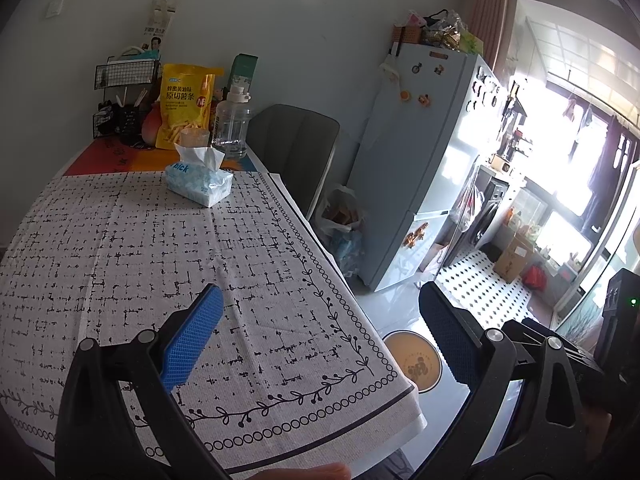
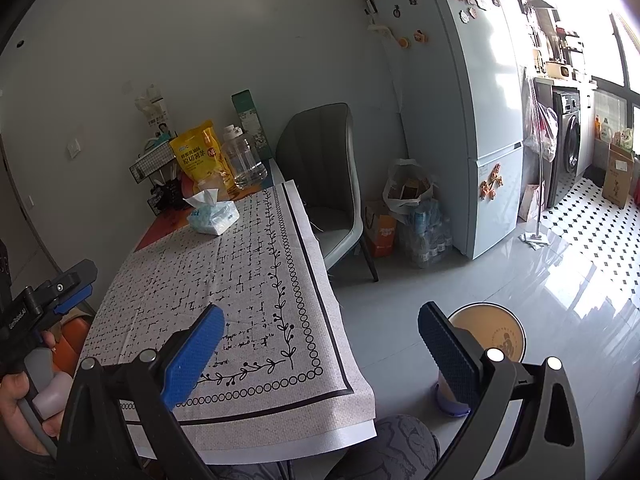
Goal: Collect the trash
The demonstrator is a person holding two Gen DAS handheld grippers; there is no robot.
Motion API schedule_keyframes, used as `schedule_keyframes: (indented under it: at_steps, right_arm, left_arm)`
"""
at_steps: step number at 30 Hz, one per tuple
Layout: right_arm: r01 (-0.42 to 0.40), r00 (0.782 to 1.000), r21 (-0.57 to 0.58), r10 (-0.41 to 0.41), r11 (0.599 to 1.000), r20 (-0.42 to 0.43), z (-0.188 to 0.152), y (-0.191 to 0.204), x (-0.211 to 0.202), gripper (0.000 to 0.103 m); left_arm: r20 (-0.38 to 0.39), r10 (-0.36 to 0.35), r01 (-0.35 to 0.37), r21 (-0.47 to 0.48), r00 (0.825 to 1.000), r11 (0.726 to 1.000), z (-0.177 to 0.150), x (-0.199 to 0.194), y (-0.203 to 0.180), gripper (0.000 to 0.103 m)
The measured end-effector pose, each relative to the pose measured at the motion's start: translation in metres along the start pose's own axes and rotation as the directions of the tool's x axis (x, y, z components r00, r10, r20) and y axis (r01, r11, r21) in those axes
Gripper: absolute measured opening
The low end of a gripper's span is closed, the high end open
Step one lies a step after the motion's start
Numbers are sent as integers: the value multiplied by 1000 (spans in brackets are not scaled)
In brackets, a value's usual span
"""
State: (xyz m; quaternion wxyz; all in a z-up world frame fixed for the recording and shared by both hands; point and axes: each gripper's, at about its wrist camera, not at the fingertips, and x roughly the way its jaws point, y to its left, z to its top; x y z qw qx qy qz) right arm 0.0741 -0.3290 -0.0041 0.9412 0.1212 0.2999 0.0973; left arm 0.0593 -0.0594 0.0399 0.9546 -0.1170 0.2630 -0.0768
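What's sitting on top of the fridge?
On the fridge sit a brown basket, a dark wire basket of packets and some crinkled bags. The baskets' walls hide what lies deeper inside.

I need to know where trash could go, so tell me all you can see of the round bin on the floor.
The round bin stands upright on the glossy grey floor, just past the table's near corner. Its top looks tan or orange with a faint printed emblem, ringed by a pale rim with a dark edge; whether that is a lid or a liner cannot be told. The right gripper's finger hides part of it. In the left wrist view it shows beside the tablecloth edge. Nothing is seen touching it.
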Motion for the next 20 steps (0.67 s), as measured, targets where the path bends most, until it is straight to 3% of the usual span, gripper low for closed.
schedule_keyframes:
  at_steps: [20]
  right_arm:
    - [43,999,14,-43,999,-22,-4,-8,5,95]
  left_arm:
    - [-29,-18,18,1,999,1000,-6,12,3,97]
